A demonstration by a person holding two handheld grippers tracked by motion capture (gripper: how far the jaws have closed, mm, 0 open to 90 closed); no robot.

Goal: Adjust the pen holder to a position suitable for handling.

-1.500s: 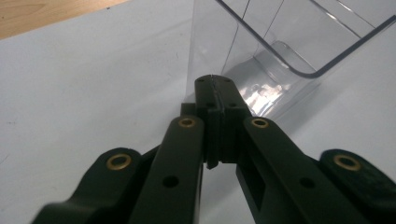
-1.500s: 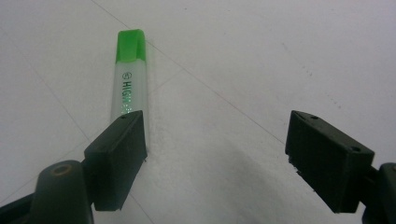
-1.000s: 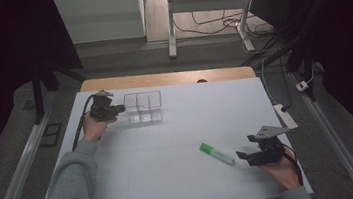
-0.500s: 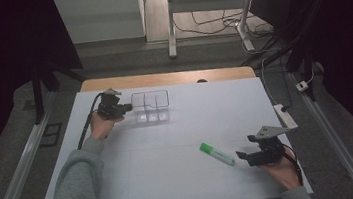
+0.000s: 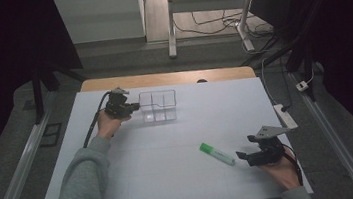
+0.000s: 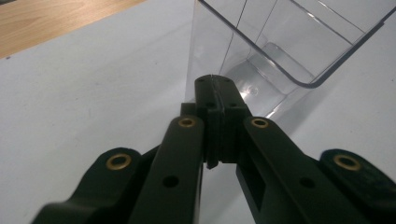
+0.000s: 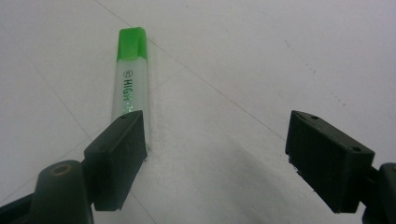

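Note:
A clear plastic box (image 5: 158,105) with dividers stands on the white table top (image 5: 175,190) at the back left. My left gripper (image 5: 135,106) is at the box's left end. In the left gripper view the black jaws are shut together, and my left gripper (image 6: 215,84) has its tips right against the wall of the clear box (image 6: 280,42). A green highlighter (image 5: 216,154) lies flat at the front right. My right gripper (image 5: 244,156) stands open just to its right. In the right gripper view the highlighter (image 7: 130,79) lies beside the left jaw of my right gripper (image 7: 215,135), outside the gap.
A strip of bare wooden table (image 5: 172,77) runs behind the white sheet. A white power strip (image 5: 285,116) lies at the sheet's right edge. Metal rails (image 5: 17,173) flank the table, and desk legs with cables (image 5: 206,20) stand beyond.
My left gripper has moved to the right with the clear box going right ahead of it. The right gripper and the highlighter have stayed put.

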